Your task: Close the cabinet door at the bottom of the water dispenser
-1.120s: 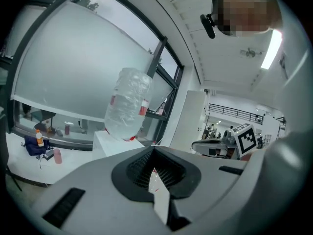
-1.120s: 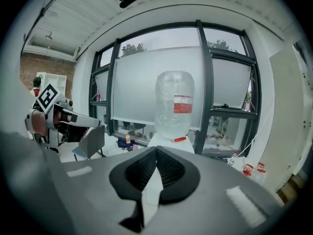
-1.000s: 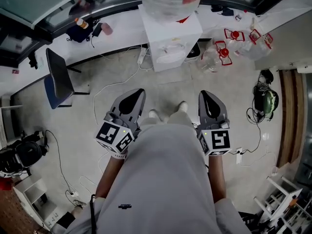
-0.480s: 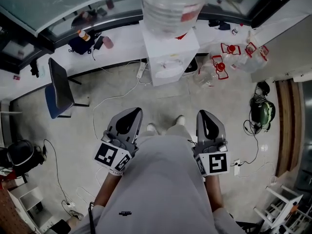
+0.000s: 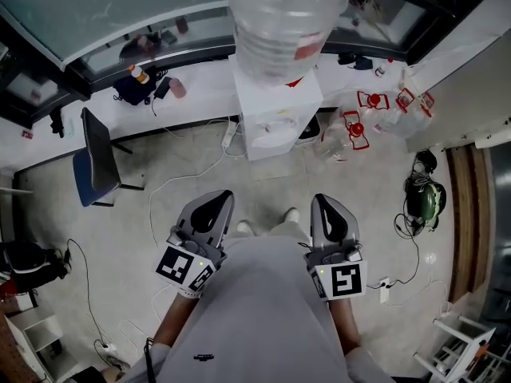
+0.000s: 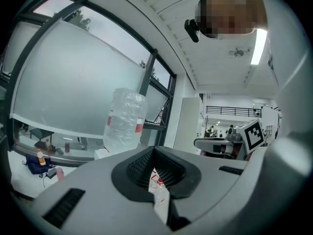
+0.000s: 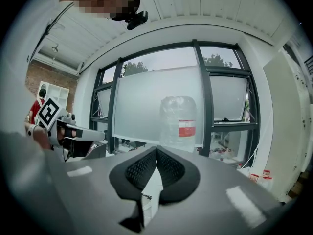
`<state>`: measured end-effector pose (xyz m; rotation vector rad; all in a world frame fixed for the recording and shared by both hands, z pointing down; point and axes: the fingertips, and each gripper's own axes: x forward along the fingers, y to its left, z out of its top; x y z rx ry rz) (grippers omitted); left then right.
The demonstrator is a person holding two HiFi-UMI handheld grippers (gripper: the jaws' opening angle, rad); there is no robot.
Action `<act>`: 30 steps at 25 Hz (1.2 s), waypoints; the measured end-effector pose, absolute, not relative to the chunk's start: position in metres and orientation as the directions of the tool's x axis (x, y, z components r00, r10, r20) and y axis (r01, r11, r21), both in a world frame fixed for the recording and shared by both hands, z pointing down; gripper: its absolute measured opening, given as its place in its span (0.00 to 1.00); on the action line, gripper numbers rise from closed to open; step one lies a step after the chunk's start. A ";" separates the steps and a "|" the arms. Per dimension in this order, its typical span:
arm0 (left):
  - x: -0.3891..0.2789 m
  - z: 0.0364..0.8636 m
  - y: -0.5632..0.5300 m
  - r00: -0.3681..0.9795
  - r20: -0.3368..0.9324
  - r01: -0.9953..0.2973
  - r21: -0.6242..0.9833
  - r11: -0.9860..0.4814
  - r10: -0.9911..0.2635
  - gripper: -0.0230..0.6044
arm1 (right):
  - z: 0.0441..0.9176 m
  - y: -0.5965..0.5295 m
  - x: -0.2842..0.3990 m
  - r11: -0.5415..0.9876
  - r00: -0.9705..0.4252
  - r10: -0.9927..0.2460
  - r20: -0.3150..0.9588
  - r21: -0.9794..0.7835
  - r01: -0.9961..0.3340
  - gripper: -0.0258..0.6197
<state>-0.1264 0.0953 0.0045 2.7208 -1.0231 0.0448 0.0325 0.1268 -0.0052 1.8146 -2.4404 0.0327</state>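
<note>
1. Floor [image 5: 120, 230]: open stretch betw. person and unit, cables trailing across. Room to step in.
2. Water dispenser [image 5: 275, 110]: white box against the window ledge, front toward the person, prob. so taps and base are reachable.
3. Bottle [image 5: 287, 22]: inverted on top, feeding the unit.
4. Cabinet door [image 5: 271, 146]: low on the front face. Steep look-down squashes it and no leaf shows sticking out over the floor. Judged flush or nearly so, can't confirm.
5. Left gripper [image 5: 222, 194]: held at waist, pointing fwd at the unit, well apart from it. Tongs closed, tips meeting, nothing betw. them.
6. Right gripper [image 5: 319, 198]: same carry pose, level w/ the left. Tongs closed, empty.
7. Judgement: closed tips suit a push on a door, not a grab. Neither is near the base.
</note>
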 end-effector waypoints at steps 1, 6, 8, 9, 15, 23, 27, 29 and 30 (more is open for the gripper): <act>-0.128 0.004 0.094 0.754 0.110 -0.655 0.207 -0.727 -0.648 0.05 | -0.006 0.125 0.033 0.287 -0.282 -0.955 0.093 0.045 -0.957 0.06; -0.134 0.005 0.089 0.746 0.111 -0.664 0.208 -0.718 -0.657 0.05 | -0.002 0.119 0.028 0.291 -0.283 -0.952 0.116 0.064 -0.955 0.06; -0.137 0.006 0.089 0.744 0.110 -0.665 0.212 -0.716 -0.659 0.05 | 0.000 0.119 0.024 0.296 -0.286 -0.950 0.124 0.066 -0.953 0.06; -0.138 0.006 0.089 0.743 0.110 -0.666 0.213 -0.715 -0.660 0.05 | 0.000 0.118 0.022 0.299 -0.290 -0.949 0.125 0.064 -0.952 0.06; -0.140 0.008 0.089 0.743 0.110 -0.666 0.221 -0.713 -0.660 0.05 | 0.001 0.117 0.019 0.304 -0.294 -0.947 0.128 0.063 -0.951 0.06; -0.143 0.009 0.092 0.742 0.116 -0.668 0.220 -0.711 -0.661 0.05 | 0.000 0.120 0.019 0.296 -0.287 -0.949 0.127 0.060 -0.953 0.06; -0.143 0.009 0.093 0.744 0.114 -0.666 0.219 -0.713 -0.659 0.04 | 0.000 0.122 0.018 0.295 -0.286 -0.950 0.125 0.057 -0.954 0.06; -0.145 0.009 0.094 0.744 0.113 -0.665 0.219 -0.714 -0.658 0.05 | 0.001 0.123 0.016 0.295 -0.287 -0.950 0.124 0.057 -0.954 0.06; -0.145 0.009 0.095 0.745 0.113 -0.664 0.219 -0.715 -0.658 0.05 | 0.001 0.123 0.015 0.295 -0.287 -0.950 0.124 0.056 -0.954 0.06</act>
